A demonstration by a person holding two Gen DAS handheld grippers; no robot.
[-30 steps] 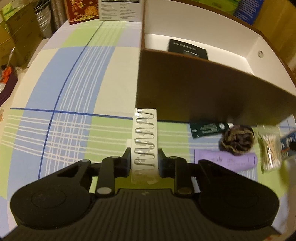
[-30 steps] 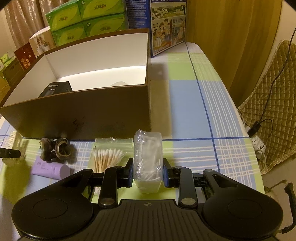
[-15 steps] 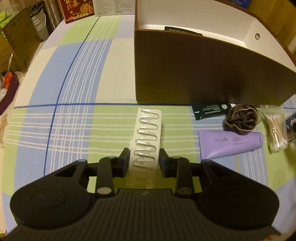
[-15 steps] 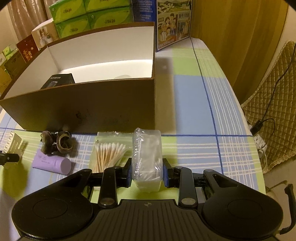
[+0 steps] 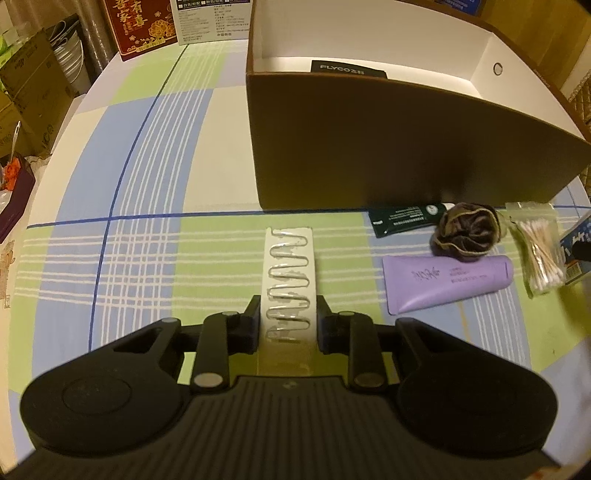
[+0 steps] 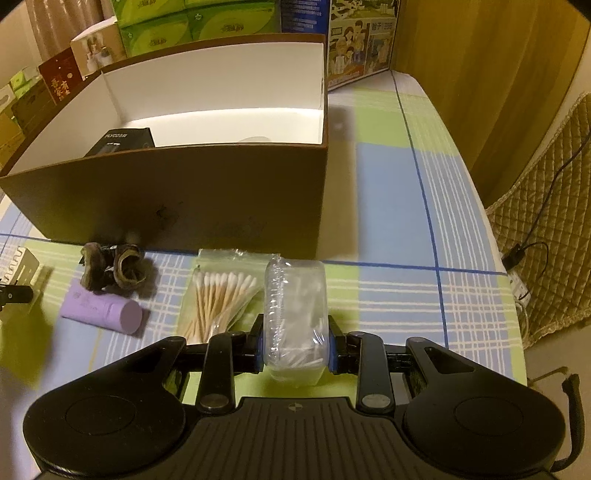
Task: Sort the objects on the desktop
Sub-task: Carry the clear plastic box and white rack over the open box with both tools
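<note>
The cardboard box hides most of the black carton inside, its print too small to read.

Checked tablecloth — brown box; purple tube; scrunchie.

Green tissue packs stacked behind the box, red gift box at the far table edge, quilted chair cover off right with a cable.
</note>
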